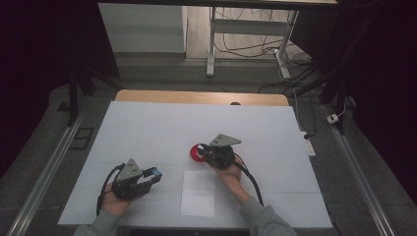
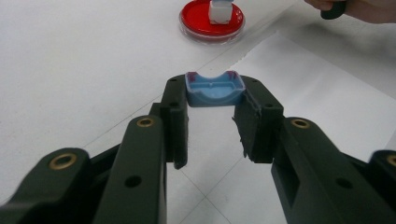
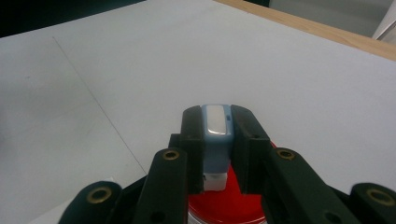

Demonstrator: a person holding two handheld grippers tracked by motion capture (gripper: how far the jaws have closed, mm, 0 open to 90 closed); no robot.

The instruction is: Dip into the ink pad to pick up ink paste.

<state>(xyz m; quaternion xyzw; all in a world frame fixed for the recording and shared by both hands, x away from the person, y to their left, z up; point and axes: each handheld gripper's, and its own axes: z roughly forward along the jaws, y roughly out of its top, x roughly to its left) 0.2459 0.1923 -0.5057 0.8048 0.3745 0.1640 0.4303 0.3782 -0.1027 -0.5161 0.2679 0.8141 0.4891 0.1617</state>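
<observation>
The white table point(image 1: 147, 128) lies under both my hands, with a wooden edge point(image 1: 201, 97) at its far side and a white sheet of paper point(image 1: 198, 193) near my side, between my forearms. On the table, just past that sheet, sits the red dish point(image 2: 212, 21), round and shallow with a clear rim.

My right gripper point(image 3: 215, 135) is over the dish, jaws clamped on the white and grey-blue block point(image 3: 215, 140). In the right gripper view its long axis runs along my jaws, away from the camera; the pale end points out past the fingertips and a white end sits down toward the dish. In the left gripper view a white piece of it stands upright in the dish. The jaws hide its sides, so I cannot make out its full shape or whether it touches the dish.

My left gripper point(image 2: 215, 100) rests to the left of the paper, jaws closed on the small blue cap point(image 2: 215, 88). It lies crosswise between my fingertips, its hollow side up, its curved edge toward the camera. In the high view it points toward the paper.
</observation>
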